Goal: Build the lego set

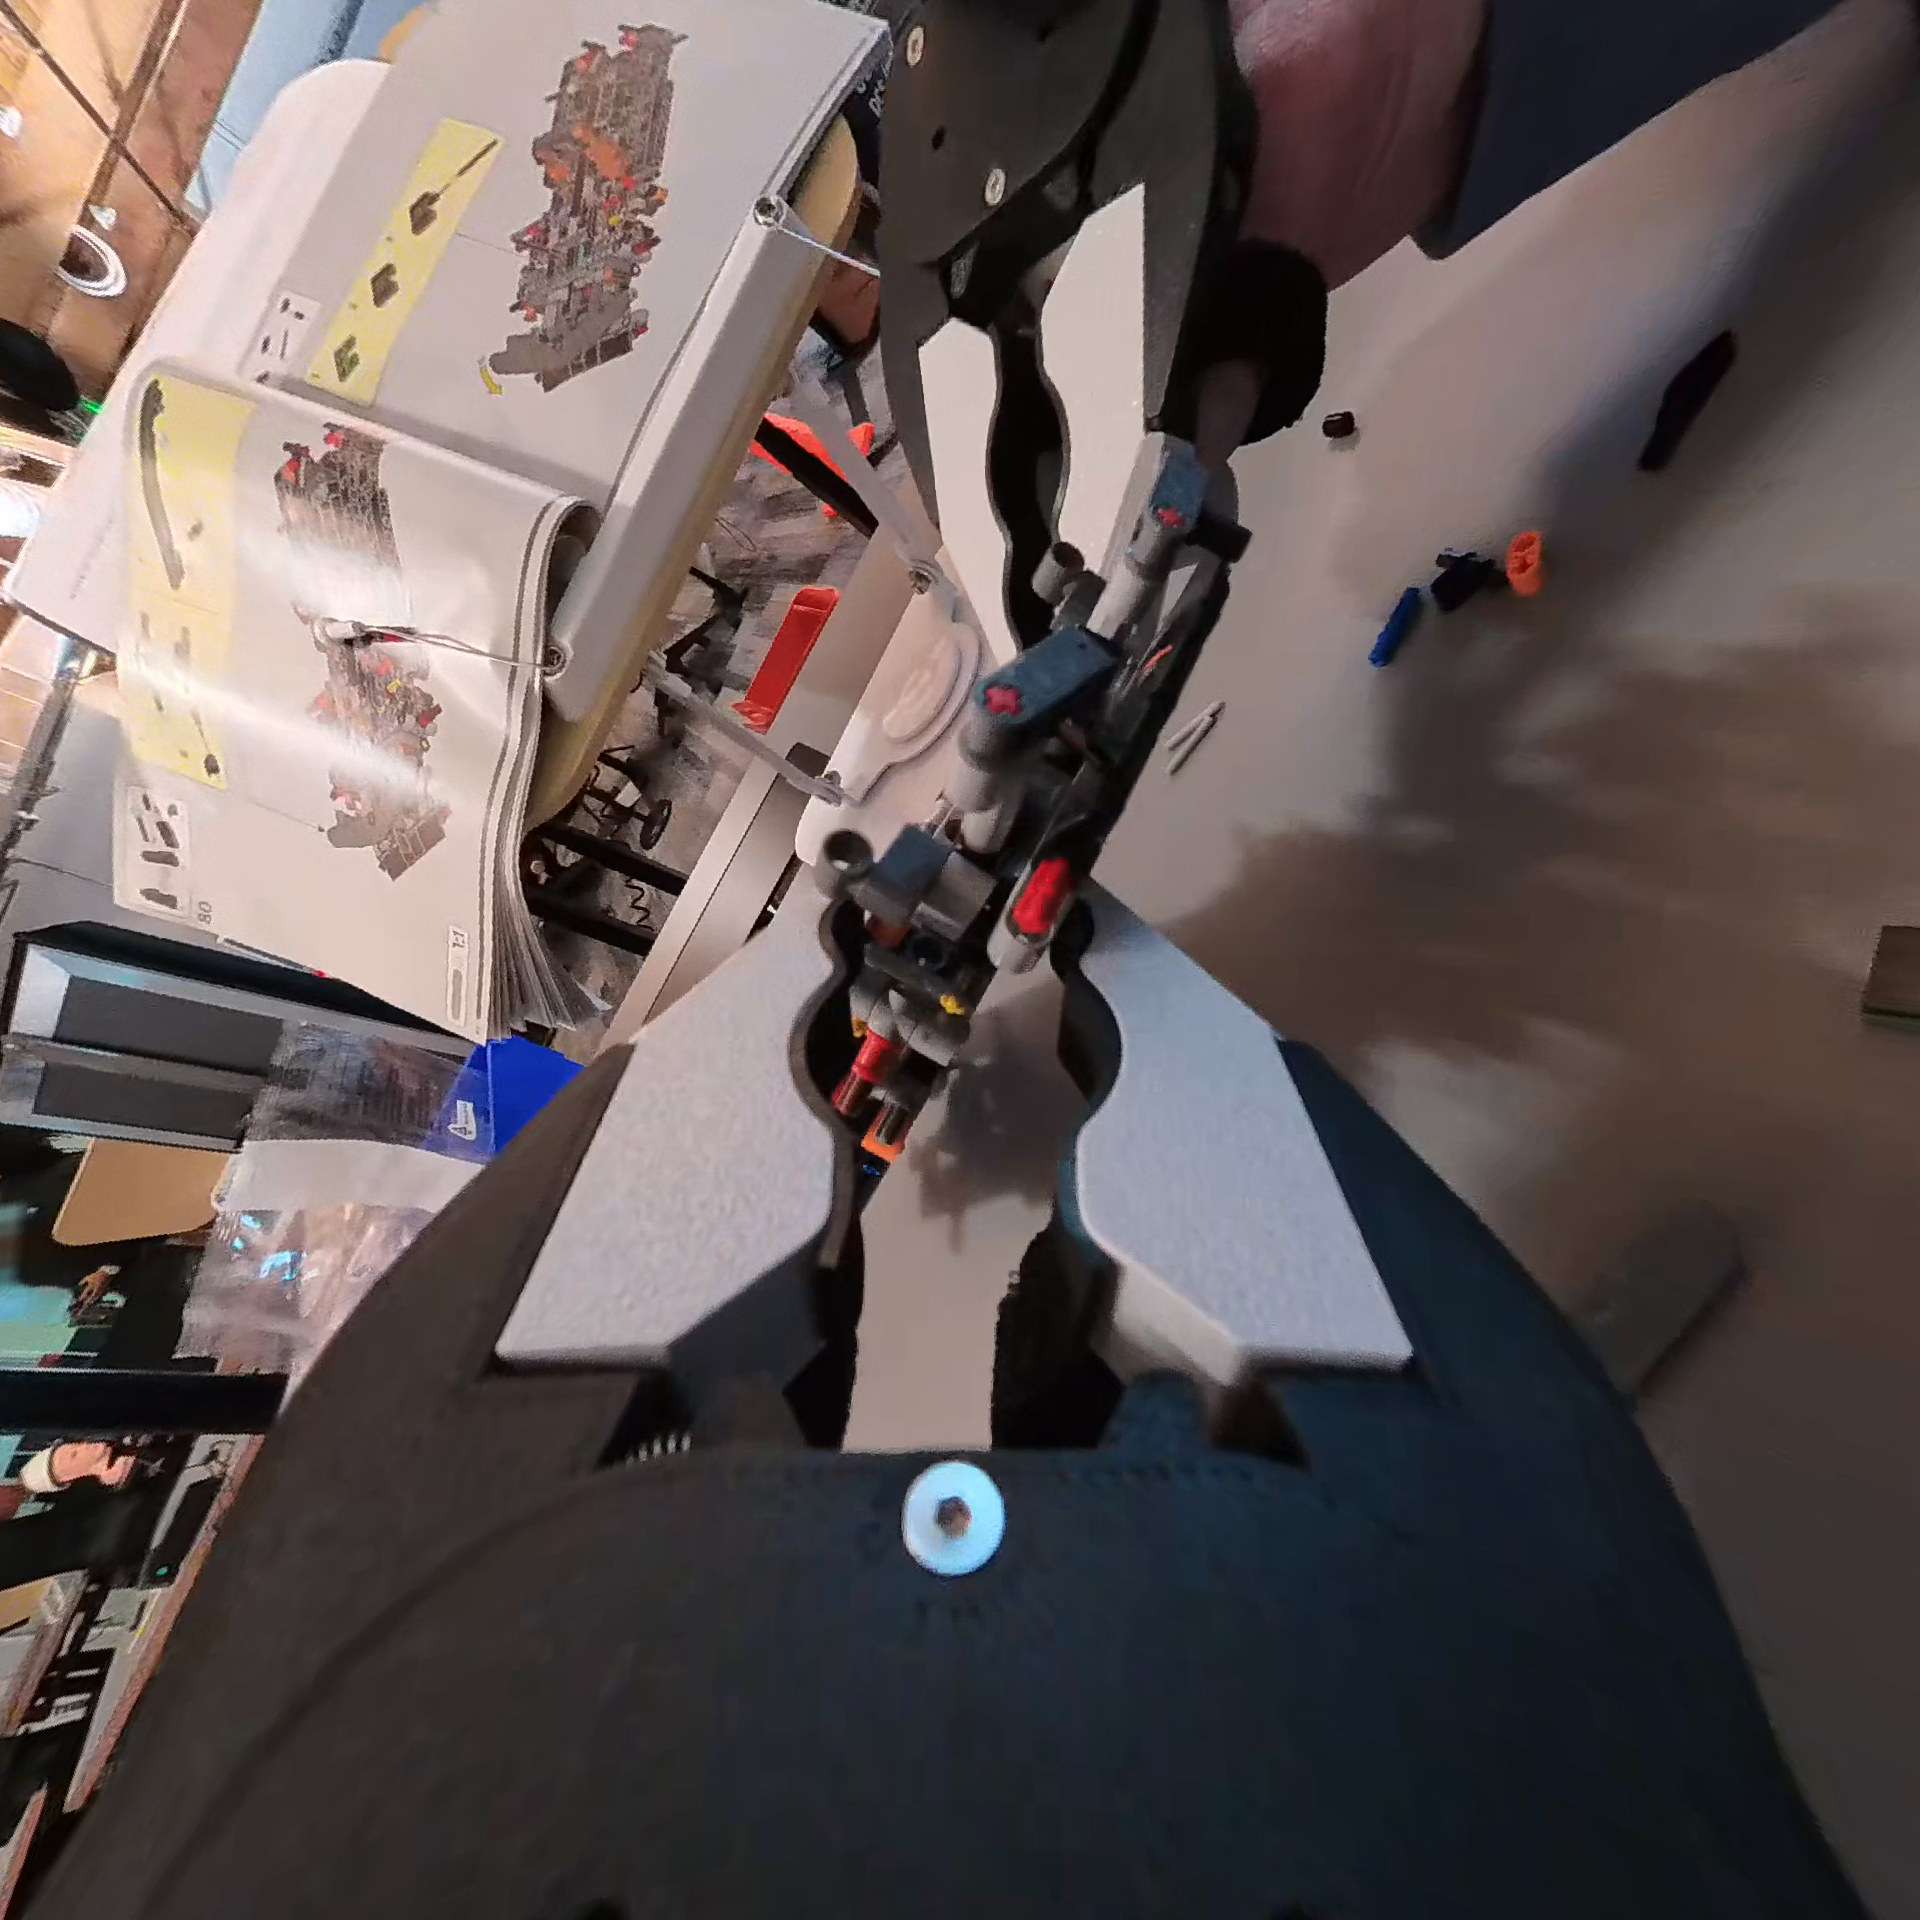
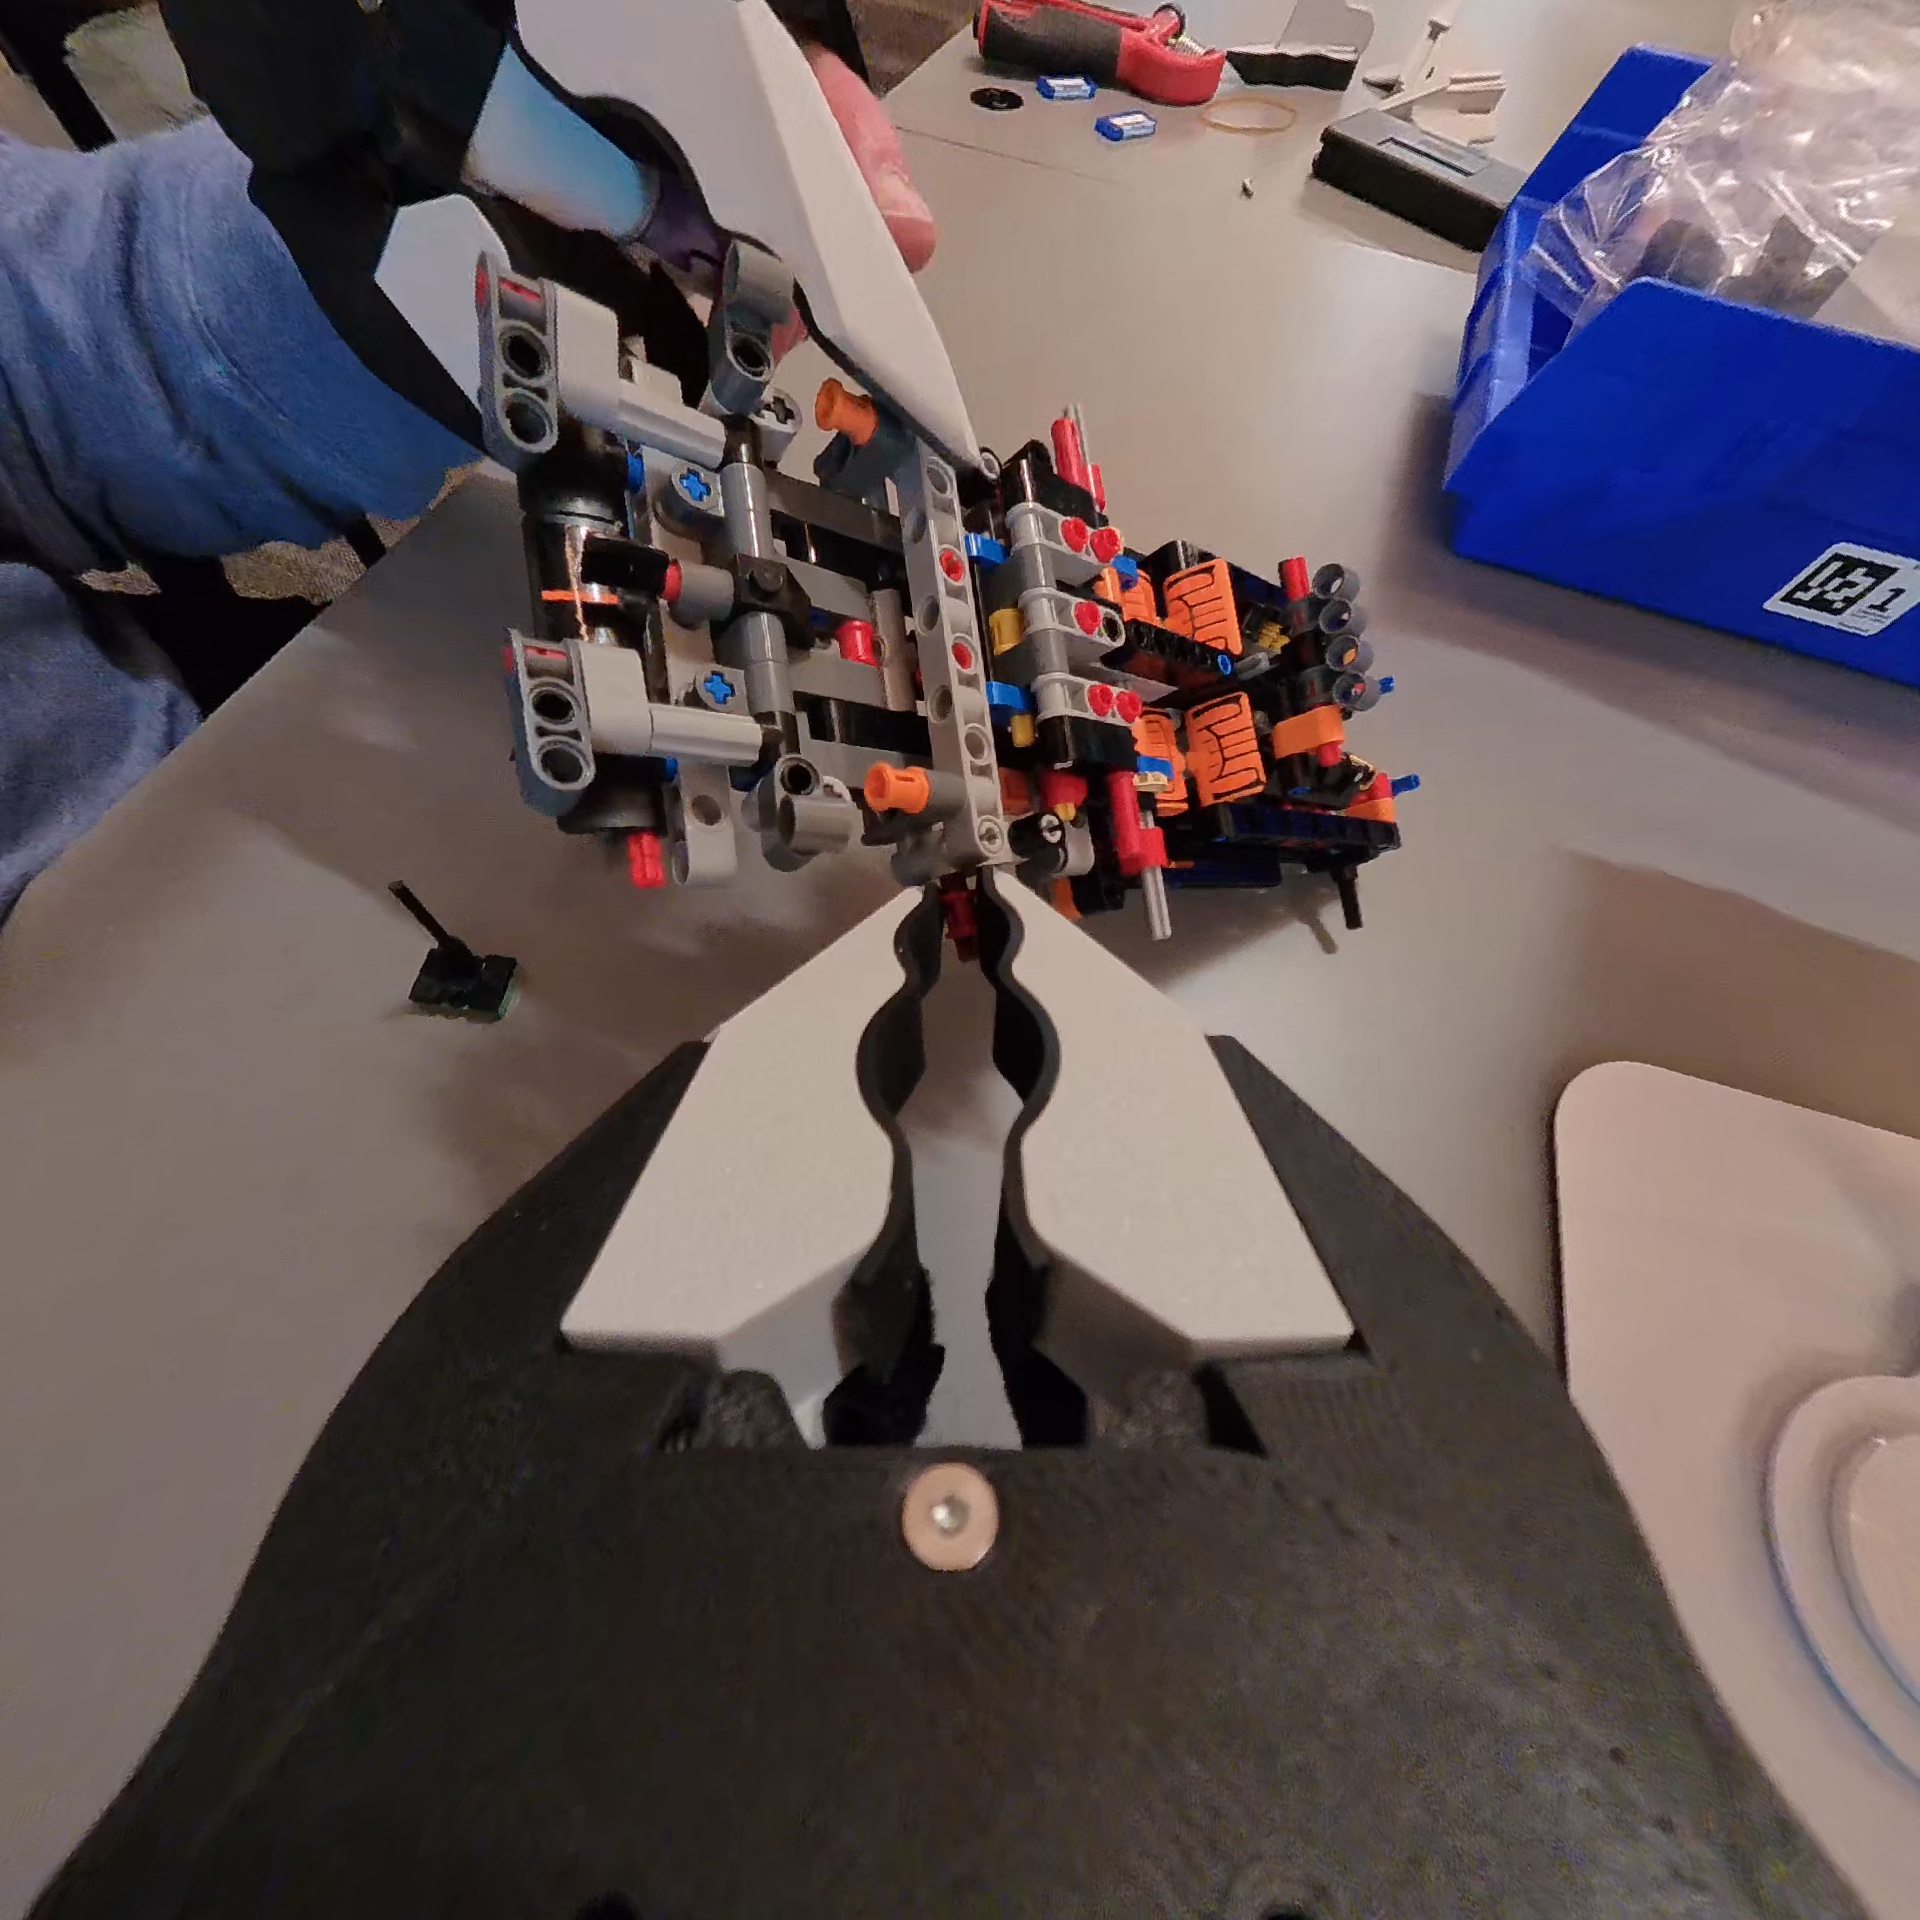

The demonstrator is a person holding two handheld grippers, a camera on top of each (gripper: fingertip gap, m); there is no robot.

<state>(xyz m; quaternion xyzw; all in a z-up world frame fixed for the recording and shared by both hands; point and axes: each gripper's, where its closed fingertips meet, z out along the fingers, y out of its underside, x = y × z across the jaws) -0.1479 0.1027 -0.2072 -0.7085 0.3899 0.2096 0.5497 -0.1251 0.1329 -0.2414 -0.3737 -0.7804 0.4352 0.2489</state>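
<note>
The partly built lego model (image 2: 935, 665), grey and black with red, blue and orange parts, is held tilted above the table (image 2: 312, 1143). My right gripper (image 2: 961, 904) is shut on a red pin at the model's near edge. My left gripper (image 1: 971, 935) is shut on the model's (image 1: 1039, 727) other end. In the right wrist view a left-gripper finger (image 2: 831, 260) presses on the model's far top. In the left wrist view the right gripper (image 1: 1049, 473) grips the model's far end.
An open instruction booklet (image 1: 416, 468) stands on a holder to the left. Loose pieces lie on the table: a blue pin (image 1: 1394, 625), an orange piece (image 1: 1525, 561), a black part (image 2: 457, 966). A blue bin (image 2: 1683, 447) with plastic bags is at right. The left gripper's tips are roughly 6 cm from the right gripper's.
</note>
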